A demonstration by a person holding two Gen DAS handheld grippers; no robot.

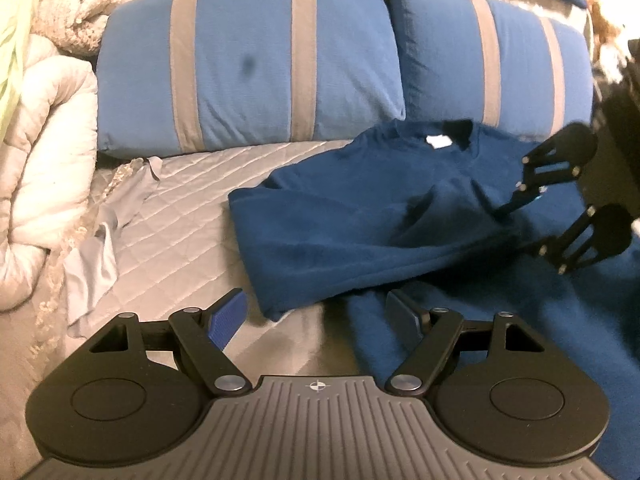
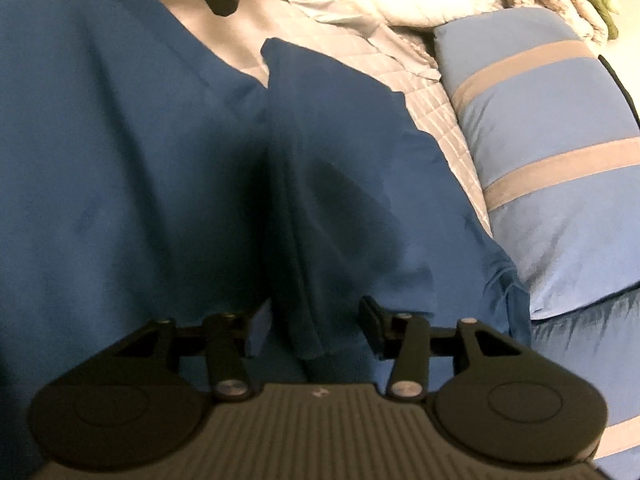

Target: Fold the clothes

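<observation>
1 blue shirt (image 1: 360,216) on bed (image 1: 192,184) | 2 striped pillows (image 1: 248,64) | left gripper (image 1: 316,312) jaws wide, empty | right gripper (image 2: 312,320) jaws apart, straddling shirt fold

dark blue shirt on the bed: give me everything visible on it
The dark blue shirt is a soft, matte knit garment with a neck opening showing a white label, lying rumpled on the quilted grey bedspread, collar end toward the blue striped pillows. One part is folded over the body, leaving a raised crease down the middle. The left gripper stands open over its near edge, not gripping. The right gripper is open astride a fold, pads off the cloth.
</observation>
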